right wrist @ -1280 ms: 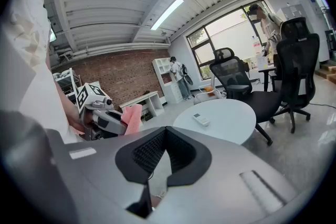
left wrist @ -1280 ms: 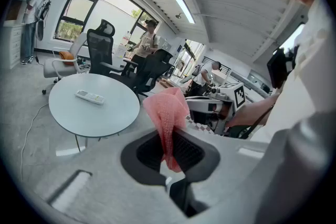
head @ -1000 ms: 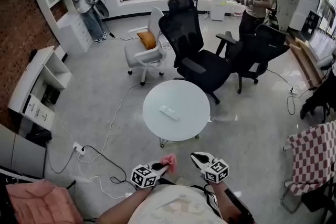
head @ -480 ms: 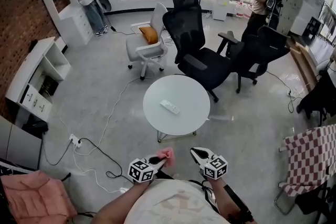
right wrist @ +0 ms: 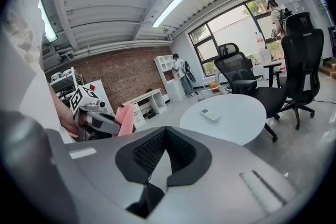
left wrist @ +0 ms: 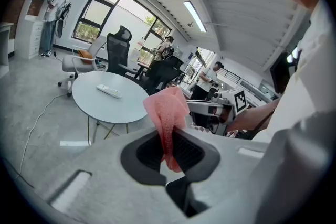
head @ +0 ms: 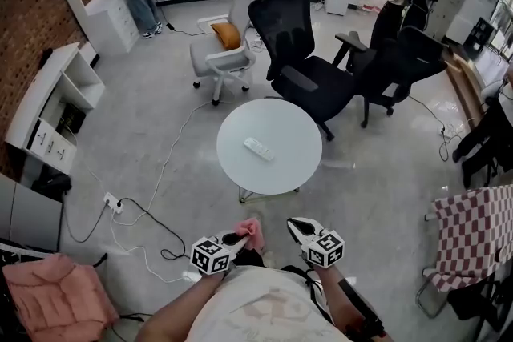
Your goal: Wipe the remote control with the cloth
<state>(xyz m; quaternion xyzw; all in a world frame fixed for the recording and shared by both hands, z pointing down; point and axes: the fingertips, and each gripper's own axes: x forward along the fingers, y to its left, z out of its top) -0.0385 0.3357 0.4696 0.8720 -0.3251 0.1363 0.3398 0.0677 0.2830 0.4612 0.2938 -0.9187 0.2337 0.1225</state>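
A white remote control [head: 258, 148] lies near the middle of the round white table [head: 296, 168], some way ahead of both grippers. My left gripper [head: 238, 237] is shut on a pink cloth [head: 251, 230], which sticks up out of its jaws in the left gripper view [left wrist: 168, 113]. My right gripper [head: 294, 226] is shut with nothing in it, beside the left one and apart from it. In the right gripper view the remote [right wrist: 210, 114] and table [right wrist: 236, 123] show beyond the closed jaws, with the cloth [right wrist: 125, 119] at the left.
Two black office chairs [head: 309, 84] and a white chair with an orange cushion [head: 223, 52] stand behind the table. Cables and a power strip [head: 112, 203] lie on the floor at the left. A checkered chair [head: 473, 236] is at the right and white shelves [head: 56, 116] at the left. People stand at the back.
My left gripper has shifted slightly with the cloth still in it. The right gripper has kept still and shut. The person at the back right has stepped further away.
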